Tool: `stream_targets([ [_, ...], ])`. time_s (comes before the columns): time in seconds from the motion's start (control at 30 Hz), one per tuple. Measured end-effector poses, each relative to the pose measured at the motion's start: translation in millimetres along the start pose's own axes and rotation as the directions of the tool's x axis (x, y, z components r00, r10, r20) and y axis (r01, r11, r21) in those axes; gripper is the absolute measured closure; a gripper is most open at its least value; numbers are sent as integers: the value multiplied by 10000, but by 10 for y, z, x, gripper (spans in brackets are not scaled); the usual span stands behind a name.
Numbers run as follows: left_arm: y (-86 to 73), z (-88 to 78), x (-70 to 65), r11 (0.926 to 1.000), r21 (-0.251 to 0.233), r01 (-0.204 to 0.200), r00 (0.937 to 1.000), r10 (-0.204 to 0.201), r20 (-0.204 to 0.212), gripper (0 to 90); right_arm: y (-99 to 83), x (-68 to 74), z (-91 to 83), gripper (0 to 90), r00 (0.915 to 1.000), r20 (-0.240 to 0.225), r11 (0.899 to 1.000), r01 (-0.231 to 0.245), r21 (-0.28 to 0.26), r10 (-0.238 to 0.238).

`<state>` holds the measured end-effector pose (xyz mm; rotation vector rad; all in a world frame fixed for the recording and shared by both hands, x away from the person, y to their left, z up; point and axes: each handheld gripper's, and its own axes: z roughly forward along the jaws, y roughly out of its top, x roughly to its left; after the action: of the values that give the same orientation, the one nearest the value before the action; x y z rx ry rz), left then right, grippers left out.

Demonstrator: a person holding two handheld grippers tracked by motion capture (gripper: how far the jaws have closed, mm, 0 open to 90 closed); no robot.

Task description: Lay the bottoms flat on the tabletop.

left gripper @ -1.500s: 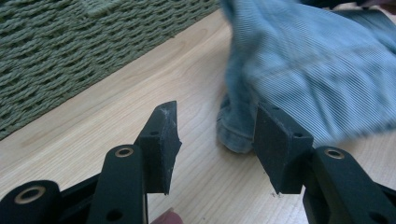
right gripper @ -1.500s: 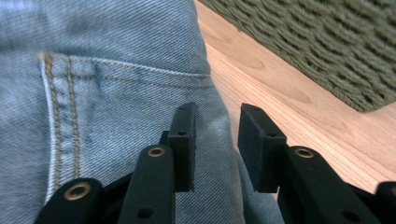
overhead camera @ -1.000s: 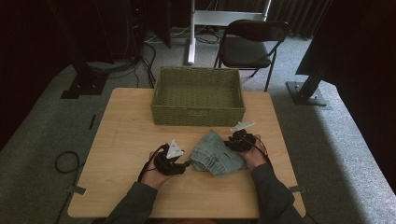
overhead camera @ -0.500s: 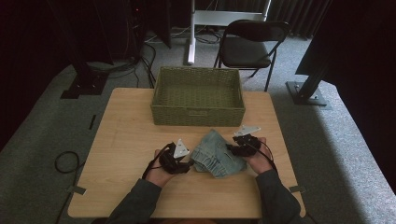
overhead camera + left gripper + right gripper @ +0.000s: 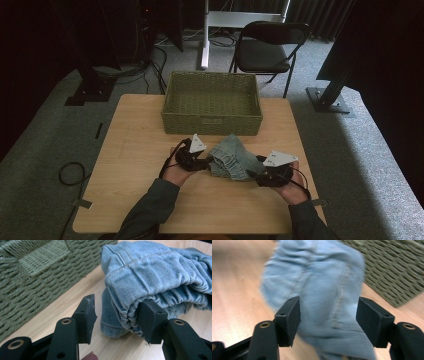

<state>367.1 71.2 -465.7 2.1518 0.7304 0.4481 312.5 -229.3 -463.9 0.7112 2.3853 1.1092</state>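
Note:
A crumpled piece of light blue denim (image 5: 231, 159) lies on the wooden table (image 5: 135, 150) in front of a green wicker basket (image 5: 212, 102). My left gripper (image 5: 204, 163) sits at the denim's left edge. In the left gripper view its jaws (image 5: 117, 305) stand apart, and a gathered fold of the denim (image 5: 150, 272) rests against the right pad (image 5: 148, 320) while the left pad is free. My right gripper (image 5: 256, 173) is at the denim's near right corner. Its jaws (image 5: 328, 308) have just been opening and stand wide, with blurred denim (image 5: 319, 287) showing between them, not pressed.
The basket's woven wall (image 5: 27, 285) is close to the left gripper's left side, and one corner (image 5: 392, 270) shows beyond the right jaw. A black folding chair (image 5: 267, 50) and stand legs are on the carpet behind the table.
The right gripper moved from the denim's far right side toward the person and its jaws spread. The left gripper shifted slightly right and away. The denim is bunched tighter.

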Motion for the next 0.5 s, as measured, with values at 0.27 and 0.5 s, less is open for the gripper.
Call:
stream_targets([
  [0.27,134,116,64,9995,-160,259,9997,-259,9,508,30,156,223,271,9920,256,9902,1213,692,-1233],
  [0.5,127,144,96,9988,-140,468,9989,-468,14,505,98,0,247,537,9954,793,9985,540,-58,-534],
])
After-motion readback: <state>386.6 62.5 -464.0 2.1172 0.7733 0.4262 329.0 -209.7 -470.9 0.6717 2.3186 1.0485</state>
